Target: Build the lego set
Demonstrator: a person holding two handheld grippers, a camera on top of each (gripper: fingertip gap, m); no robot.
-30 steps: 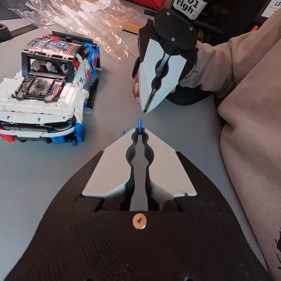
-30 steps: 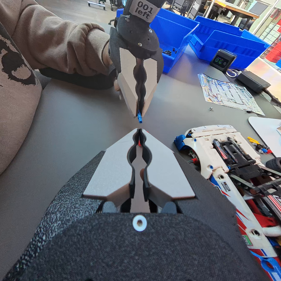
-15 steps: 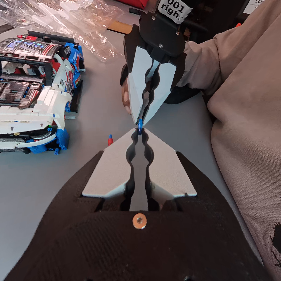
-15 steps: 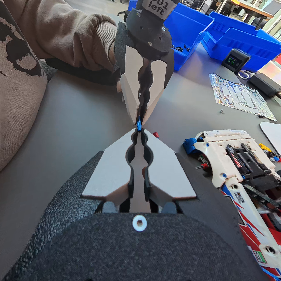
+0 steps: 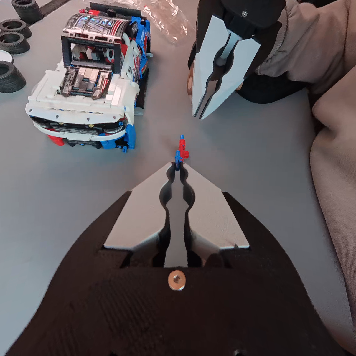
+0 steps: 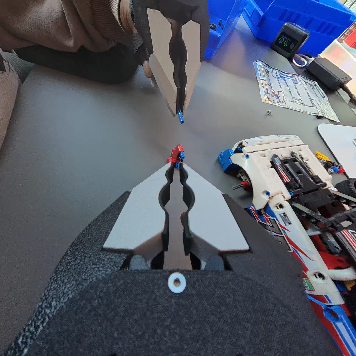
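My left gripper [image 5: 177,166] is shut on a small blue pin [image 5: 177,157] that sticks out past its tips; the right wrist view shows this gripper [image 6: 180,113] above the table with the pin [image 6: 180,117] pointing down. A small red piece [image 5: 183,146] with blue pins in it lies on the grey table between the grippers, also in the right wrist view [image 6: 176,153]. My right gripper [image 6: 176,165] hangs above it, jaws closed to a thin slit, nothing in them [image 5: 198,116]. The white, red and blue lego car [image 5: 86,86] stands to the left.
Black tyres [image 5: 11,40] lie beyond the car at the far left, a clear plastic bag [image 5: 165,23] behind it. Blue bins [image 6: 289,19], a black device [image 6: 289,40], a printed sheet [image 6: 289,90] and loose small parts [image 6: 331,167] are to the right. A person's beige sleeves flank the grippers. My hands' fingertips stand some 7 centimetres from each other.
Half a second ago the two grippers met tip to tip at the blue pin. Now they are apart; the pin is still in the left gripper.
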